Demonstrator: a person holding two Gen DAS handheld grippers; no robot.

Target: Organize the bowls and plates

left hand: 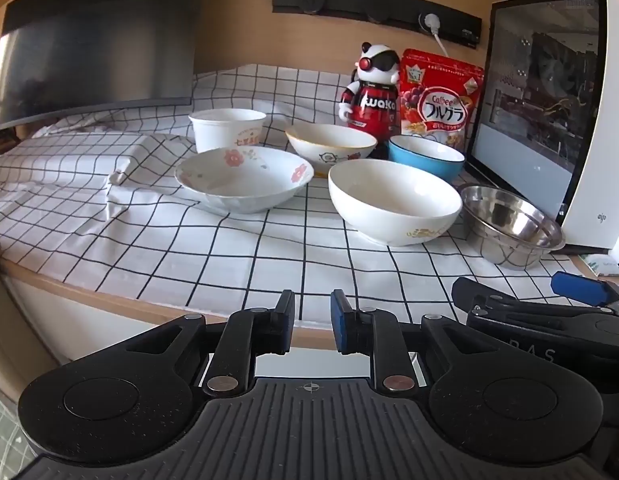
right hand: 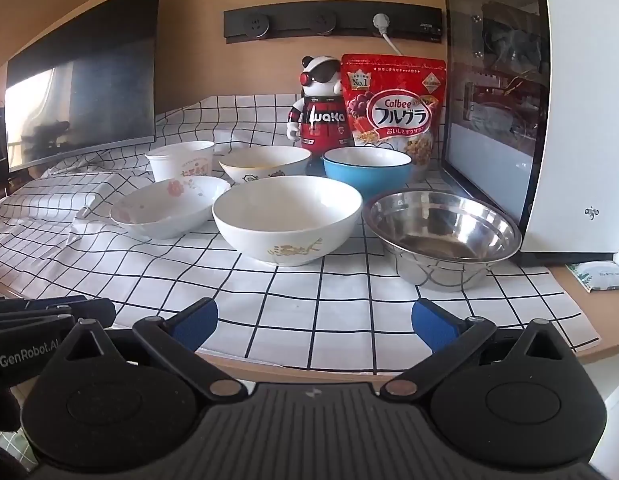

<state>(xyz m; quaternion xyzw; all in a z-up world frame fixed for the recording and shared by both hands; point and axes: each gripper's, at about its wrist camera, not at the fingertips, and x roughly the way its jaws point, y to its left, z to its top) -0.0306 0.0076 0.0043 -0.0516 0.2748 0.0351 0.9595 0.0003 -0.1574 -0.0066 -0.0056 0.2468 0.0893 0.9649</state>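
- Wooden wall panelling and a dark monitor [left hand: 97, 52] are seen behind a desk [right hand: 581, 292] covered by a checked cloth [left hand: 237, 260].
- Six vessels are grouped mid-desk: a floral dish [left hand: 243, 178], a white bowl [right hand: 287, 216], a steel bowl [right hand: 441, 232], a blue bowl [right hand: 367, 168], a cartoon bowl [left hand: 329, 146] and a paper cup [left hand: 227, 128].
- Nothing is held: the left hand-held gripper [left hand: 312, 322] is nearly closed on air, and the right hand-held gripper [right hand: 315, 322] is spread wide, empty.
- Chipping is risked, since the bowls stand almost touching and a rim could be knocked during a grasp.
- Rumpled cloth at the left could be dragged, shifting the dishes.
- Free room is judged best at the near edge; the white appliance [right hand: 581, 120] crowds the steel bowl.
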